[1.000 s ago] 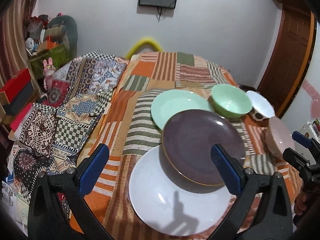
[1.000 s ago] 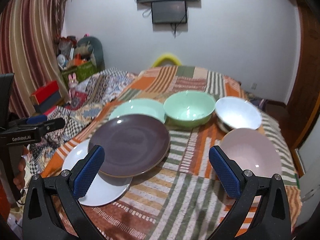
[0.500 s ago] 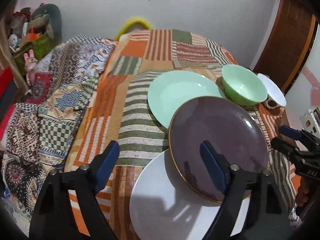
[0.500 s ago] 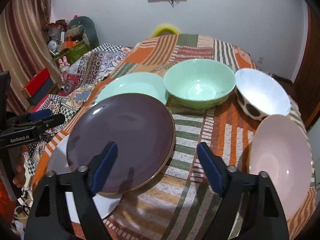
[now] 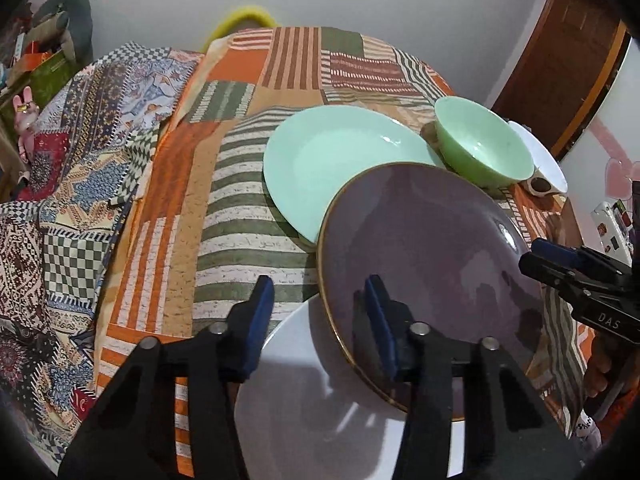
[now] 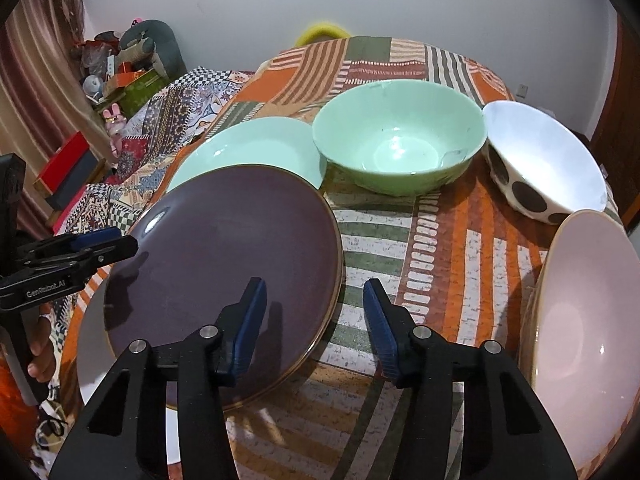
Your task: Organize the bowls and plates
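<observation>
We see a white-walled room with a striped curtain point(image 6: 24, 92) at left and a wooden door point(image 5: 560, 76) at right. A patchwork cloth point(image 6: 436, 240) in orange, green and white stripes covers the tabletop. On it the purple plate point(image 6: 224, 256) lies tilted, overlapping a white plate point(image 5: 320, 408) and a mint plate point(image 5: 332, 160). Beside them sit a mint bowl point(image 6: 400, 136), a white bowl with black dots point(image 6: 544, 164) and a pink bowl point(image 6: 588, 320). Both tongs are closing, gripping nothing: the left tongs point(image 5: 320, 322) straddle the purple plate's rim, the right tongs point(image 6: 316, 322) its opposite edge. We read "GenRobot.AI" on 1 tool and "DAS" on the other.
</observation>
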`<state>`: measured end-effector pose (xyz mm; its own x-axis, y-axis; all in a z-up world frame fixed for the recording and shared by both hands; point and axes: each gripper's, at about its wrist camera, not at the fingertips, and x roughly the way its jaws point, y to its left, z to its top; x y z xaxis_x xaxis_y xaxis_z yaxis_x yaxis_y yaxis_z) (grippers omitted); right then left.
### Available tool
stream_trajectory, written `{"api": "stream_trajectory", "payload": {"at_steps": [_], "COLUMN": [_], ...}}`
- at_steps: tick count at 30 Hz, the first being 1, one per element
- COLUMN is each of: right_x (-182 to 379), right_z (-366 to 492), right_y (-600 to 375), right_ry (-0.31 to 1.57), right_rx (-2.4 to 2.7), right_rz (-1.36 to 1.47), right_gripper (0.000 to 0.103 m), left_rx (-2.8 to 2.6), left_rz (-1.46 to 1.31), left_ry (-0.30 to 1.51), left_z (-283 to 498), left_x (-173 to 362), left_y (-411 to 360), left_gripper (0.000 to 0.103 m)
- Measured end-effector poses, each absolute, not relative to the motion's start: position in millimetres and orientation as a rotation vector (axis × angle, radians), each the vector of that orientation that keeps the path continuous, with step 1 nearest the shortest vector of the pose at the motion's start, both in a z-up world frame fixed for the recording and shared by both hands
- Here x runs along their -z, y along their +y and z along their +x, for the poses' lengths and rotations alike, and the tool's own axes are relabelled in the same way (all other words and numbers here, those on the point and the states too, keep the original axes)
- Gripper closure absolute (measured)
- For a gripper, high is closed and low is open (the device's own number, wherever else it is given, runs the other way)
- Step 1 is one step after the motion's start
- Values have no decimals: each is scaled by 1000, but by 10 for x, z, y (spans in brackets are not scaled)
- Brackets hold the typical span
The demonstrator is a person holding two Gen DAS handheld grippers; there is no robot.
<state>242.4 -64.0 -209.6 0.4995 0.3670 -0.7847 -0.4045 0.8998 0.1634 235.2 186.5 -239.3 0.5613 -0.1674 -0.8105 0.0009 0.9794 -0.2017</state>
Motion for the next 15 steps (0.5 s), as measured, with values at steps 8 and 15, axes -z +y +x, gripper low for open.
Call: {"api": "stream_trajectory", "payload": {"at_steps": [8, 15], "right_x": [2156, 2207], "right_z": [2512, 2530], "right_y": [-629, -572], "right_ry": [984, 1008], "right_rx": [-486, -519], "right_rz": [-21, -15], "right_gripper": [71, 74], "left_rx": [133, 156], "left_rz": [-210, -208], "left_ry": [1002, 1011], "left_z": [2410, 2439], "left_x": [2440, 2441], "left_y": [1850, 1798], "left_gripper": [72, 78]}}
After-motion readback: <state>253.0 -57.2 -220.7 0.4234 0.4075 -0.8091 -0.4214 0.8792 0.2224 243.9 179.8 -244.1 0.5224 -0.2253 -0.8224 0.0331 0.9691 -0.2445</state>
